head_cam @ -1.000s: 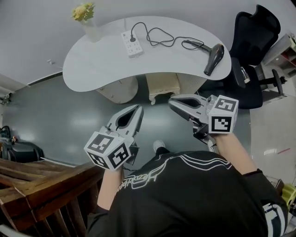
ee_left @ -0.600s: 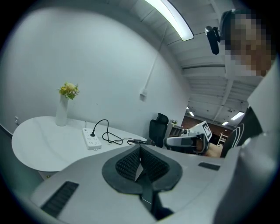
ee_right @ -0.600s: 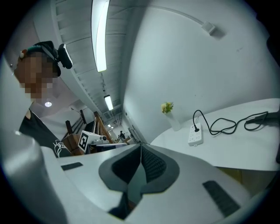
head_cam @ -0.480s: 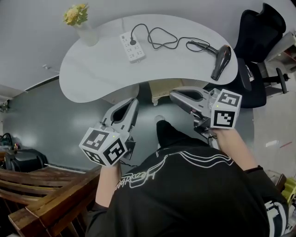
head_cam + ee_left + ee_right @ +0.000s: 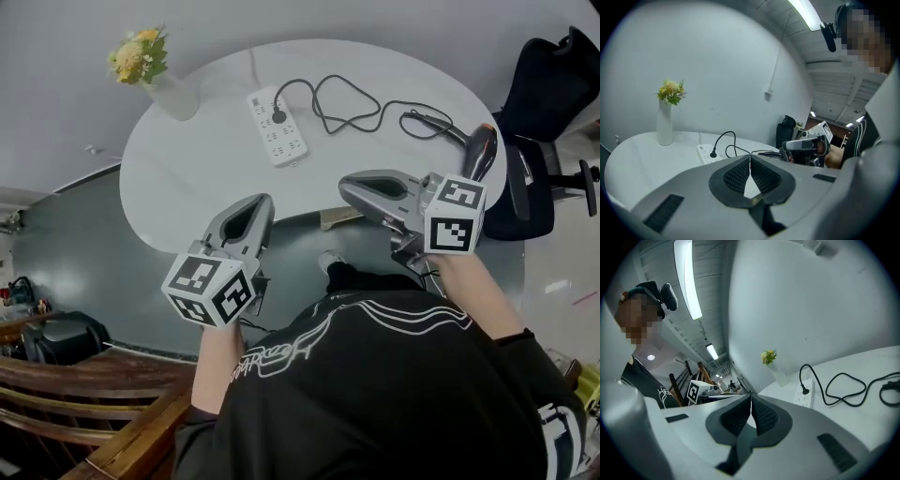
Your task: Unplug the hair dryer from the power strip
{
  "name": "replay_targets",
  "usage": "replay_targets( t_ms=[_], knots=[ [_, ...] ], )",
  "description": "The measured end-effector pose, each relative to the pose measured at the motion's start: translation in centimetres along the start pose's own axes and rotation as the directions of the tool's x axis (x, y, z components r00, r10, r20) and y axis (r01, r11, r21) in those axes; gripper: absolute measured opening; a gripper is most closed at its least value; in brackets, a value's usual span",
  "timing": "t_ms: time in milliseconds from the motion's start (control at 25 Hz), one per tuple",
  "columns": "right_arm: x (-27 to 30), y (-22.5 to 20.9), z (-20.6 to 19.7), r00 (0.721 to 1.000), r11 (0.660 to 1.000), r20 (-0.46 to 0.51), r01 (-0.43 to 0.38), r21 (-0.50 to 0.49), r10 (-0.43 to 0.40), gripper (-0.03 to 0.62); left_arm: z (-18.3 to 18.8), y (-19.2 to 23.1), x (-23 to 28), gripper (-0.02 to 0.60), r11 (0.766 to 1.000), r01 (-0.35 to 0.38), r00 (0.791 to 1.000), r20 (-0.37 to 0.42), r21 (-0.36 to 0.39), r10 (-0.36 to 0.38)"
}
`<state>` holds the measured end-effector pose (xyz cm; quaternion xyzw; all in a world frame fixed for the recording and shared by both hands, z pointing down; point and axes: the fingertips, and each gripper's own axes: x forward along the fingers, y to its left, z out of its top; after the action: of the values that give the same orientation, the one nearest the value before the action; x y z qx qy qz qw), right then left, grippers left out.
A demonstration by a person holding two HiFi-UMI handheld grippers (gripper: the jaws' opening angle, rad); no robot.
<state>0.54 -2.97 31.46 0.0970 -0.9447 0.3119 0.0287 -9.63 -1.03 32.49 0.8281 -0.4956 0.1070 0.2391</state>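
Overhead, head view, tabletop (image 5: 187, 178): white and kidney-shaped, with both grippers held over its near edge.
Head view, power strip (image 5: 277, 127): white, lying flat toward the far edge, left of the middle.
Head view, plug (image 5: 278, 117): black, seated in a socket near the strip's far end.
Head view, cord (image 5: 328, 125): black, looping across the tabletop from the plug toward the right edge.
Head view, hair dryer (image 5: 481, 148): dark, lying at the right edge, partly behind the right gripper's marker cube.
Head view, vase (image 5: 169, 92): white, with yellow flowers, upright at the far left edge.
Head view, left gripper (image 5: 262, 200): over the near edge, well apart from the strip.
Head view, right gripper (image 5: 346, 187): over the near edge, right of the left one.
Head view, chair (image 5: 548, 94): black, beyond the right edge.
Left gripper view, jaws: pressed together with nothing between them; strip, plug (image 5: 713, 153) and vase (image 5: 664, 124) lie ahead.
Right gripper view, jaws: pressed together and empty; strip (image 5: 805, 397) with the plug in it, and the cord (image 5: 843, 389), sit ahead to the right.
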Motion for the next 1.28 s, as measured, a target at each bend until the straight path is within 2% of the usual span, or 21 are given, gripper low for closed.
replay_targets(
  t_ms=[160,320,440,520,720,960,1120,1280],
  knots=[
    [1.7,-3.3,1.5,0.999,1.0,-0.048,0.001,-0.013,-0.002,-0.002,0.4,3.1,3.4,0.005,0.999,-0.007,0.998,-0.058,0.042,0.009],
    [3.0,-5.6,2.8,0.997,1.0,-0.078,0.002,-0.021,-0.003,-0.003,1.2,5.8,6.0,0.011,0.998,-0.012,0.998,-0.066,0.06,0.016],
    [3.9,-6.5,3.1,0.995,1.0,-0.104,0.004,-0.026,-0.007,-0.002,1.6,7.2,7.5,0.114,0.999,0.0,0.998,-0.066,0.051,0.004],
    [4.4,-7.0,3.3,0.993,0.999,-0.113,0.015,-0.03,-0.018,-0.002,1.8,8.1,8.4,0.118,0.998,0.006,0.998,-0.069,0.059,-0.002],
    [6.1,-8.8,4.3,0.994,0.998,-0.083,0.064,-0.015,-0.065,-0.003,2.0,10.6,10.8,0.195,0.994,0.027,0.995,-0.101,0.103,-0.017],
    [7.9,-11.1,3.6,0.988,0.995,-0.123,0.102,0.021,-0.098,-0.003,0.5,13.7,14.5,0.202,0.982,0.081,0.986,-0.156,0.172,-0.054],
    [9.6,-13.2,2.3,0.982,0.989,-0.148,0.127,0.073,-0.115,-0.003,-1.3,16.0,17.0,0.206,0.971,0.126,0.971,-0.225,0.203,-0.08],
    [10.5,-15.2,1.6,0.976,0.982,-0.159,0.163,0.091,-0.147,-0.003,-3.6,17.6,18.4,0.206,0.957,0.153,0.95,-0.304,0.248,-0.073]
  ],
)
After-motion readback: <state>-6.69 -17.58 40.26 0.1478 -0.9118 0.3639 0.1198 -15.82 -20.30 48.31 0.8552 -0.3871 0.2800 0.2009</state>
